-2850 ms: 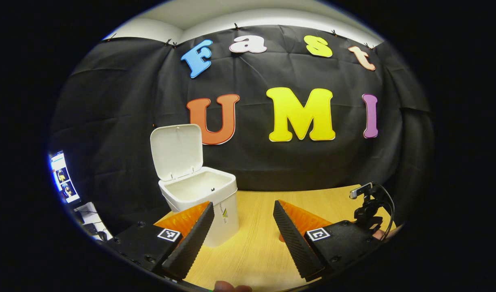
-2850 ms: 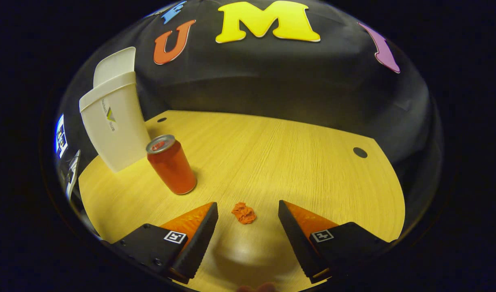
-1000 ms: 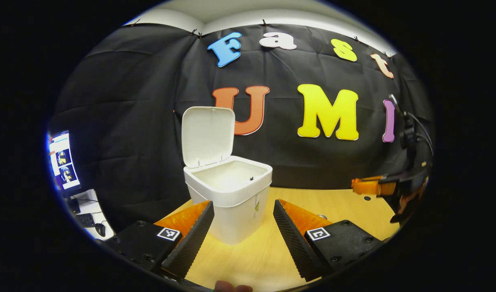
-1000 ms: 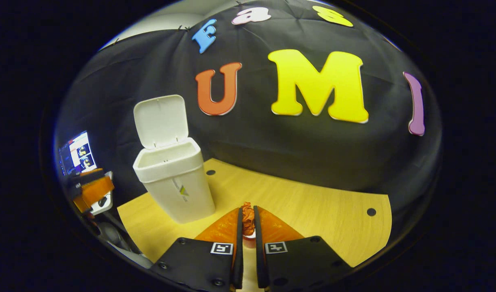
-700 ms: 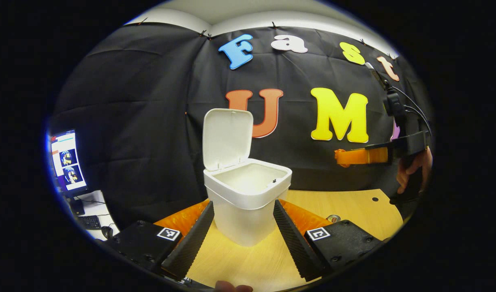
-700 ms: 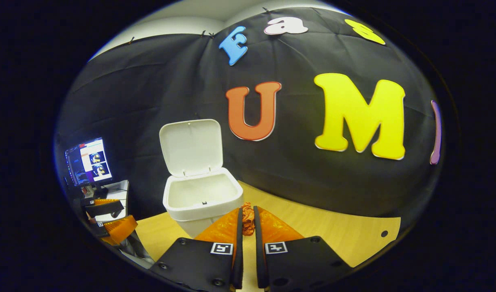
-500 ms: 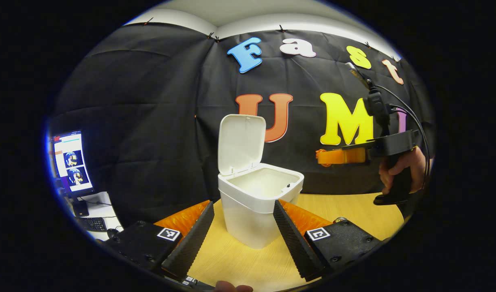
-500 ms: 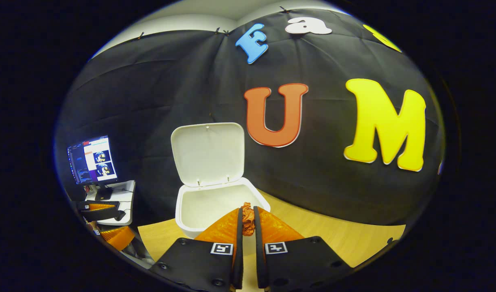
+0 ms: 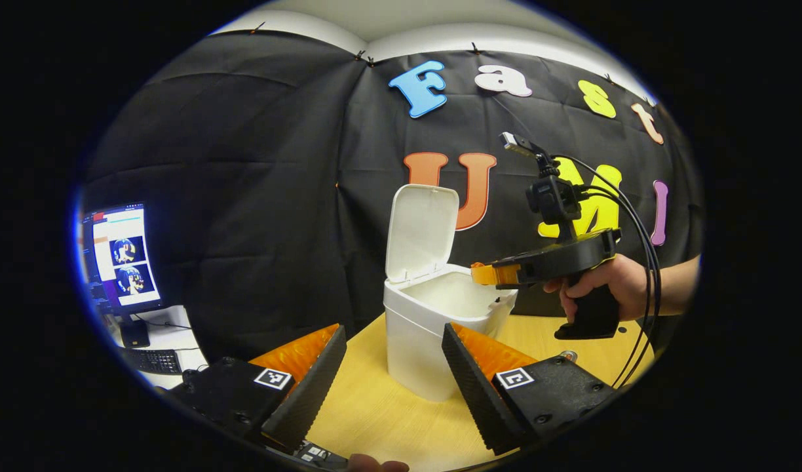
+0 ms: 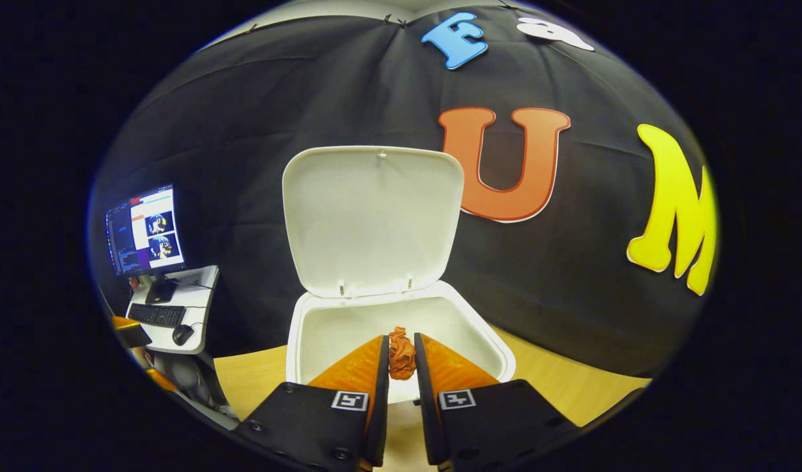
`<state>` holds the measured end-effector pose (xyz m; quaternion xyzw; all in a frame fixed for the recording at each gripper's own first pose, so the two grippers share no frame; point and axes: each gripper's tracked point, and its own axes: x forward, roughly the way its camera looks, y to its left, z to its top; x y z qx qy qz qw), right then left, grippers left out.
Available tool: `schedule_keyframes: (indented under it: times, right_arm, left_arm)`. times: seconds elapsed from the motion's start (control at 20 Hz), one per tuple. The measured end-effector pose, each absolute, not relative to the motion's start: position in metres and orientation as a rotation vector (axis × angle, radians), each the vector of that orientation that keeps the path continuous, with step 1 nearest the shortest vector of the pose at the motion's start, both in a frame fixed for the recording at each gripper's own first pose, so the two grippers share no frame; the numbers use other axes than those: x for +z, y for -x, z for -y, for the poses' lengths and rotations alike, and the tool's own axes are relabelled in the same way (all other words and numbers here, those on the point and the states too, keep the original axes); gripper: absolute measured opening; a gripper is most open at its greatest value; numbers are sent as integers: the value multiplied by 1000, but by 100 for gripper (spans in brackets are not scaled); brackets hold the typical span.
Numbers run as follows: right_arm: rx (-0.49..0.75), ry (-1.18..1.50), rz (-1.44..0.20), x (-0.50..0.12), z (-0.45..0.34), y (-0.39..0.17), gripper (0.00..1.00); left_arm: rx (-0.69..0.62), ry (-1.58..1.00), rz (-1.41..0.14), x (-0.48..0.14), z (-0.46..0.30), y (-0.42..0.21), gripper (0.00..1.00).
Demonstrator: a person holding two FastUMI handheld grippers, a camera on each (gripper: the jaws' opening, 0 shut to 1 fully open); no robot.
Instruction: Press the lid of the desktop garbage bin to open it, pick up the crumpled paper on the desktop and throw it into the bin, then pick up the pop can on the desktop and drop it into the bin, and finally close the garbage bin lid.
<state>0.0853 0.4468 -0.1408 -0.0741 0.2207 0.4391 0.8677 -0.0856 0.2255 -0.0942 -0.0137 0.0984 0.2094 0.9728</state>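
Crumpled paper [image 10: 401,354] — over boxy plastic bin [image 10: 309,328]

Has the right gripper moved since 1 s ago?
Yes. The right gripper, shut on the paper, went from beside the bin to over its opening.

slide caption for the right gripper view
Right hand-held gripper holds crumpled paper over the open bin, lid up.

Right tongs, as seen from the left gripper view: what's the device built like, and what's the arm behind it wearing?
The right tongs have a black body with a pistol-style handle, a small camera on a stalk on top, and black cables looping back past the hand. The forearm is bare; no sleeve shows.
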Motion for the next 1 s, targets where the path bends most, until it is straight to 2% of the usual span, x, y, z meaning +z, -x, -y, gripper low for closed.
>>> schedule_keyframes:
  times: [0.1, 0.15, 0.25, 0.35, 0.55, 0.65, 0.75, 0.8, 0.85, 0.9, 0.95, 1.0]
  right_arm:
    - [912, 163, -451, -141, -446, -88, 30]
    - [907, 163, -448, -140, -447, -90, 36]
    - [900, 163, -451, -142, -451, -88, 56]
    - [896, 159, -451, -139, -446, -87, 65]
    - [886, 97, -426, -118, -428, -83, 72]
    - [852, 60, -399, -102, -404, -84, 80]
    - [821, 28, -364, -88, -373, -80, 79]
    - [795, 14, -342, -80, -354, -78, 80]
    - [763, 1, -320, -74, -334, -78, 87]
    - [722, -8, -301, -70, -311, -77, 89]
    - [680, -16, -286, -65, -287, -78, 89]
    - [634, -23, -269, -62, -262, -78, 89]
  left_arm:
    - [419, 25, -190, -93, -227, 84, 97]
    - [415, 24, -189, -93, -228, 83, 97]
    - [402, 23, -188, -93, -226, 81, 97]
    - [380, 17, -186, -93, -222, 77, 97]
    - [325, 14, -173, -92, -210, 68, 97]
    - [295, 15, -158, -91, -201, 61, 97]
    - [252, 2, -151, -91, -186, 54, 97]
    - [227, -11, -151, -92, -176, 48, 97]
    - [196, -25, -150, -93, -164, 44, 97]
    - [164, -38, -149, -96, -151, 40, 97]
    - [130, -46, -147, -98, -137, 37, 100]
    - [97, -50, -146, -102, -122, 34, 97]
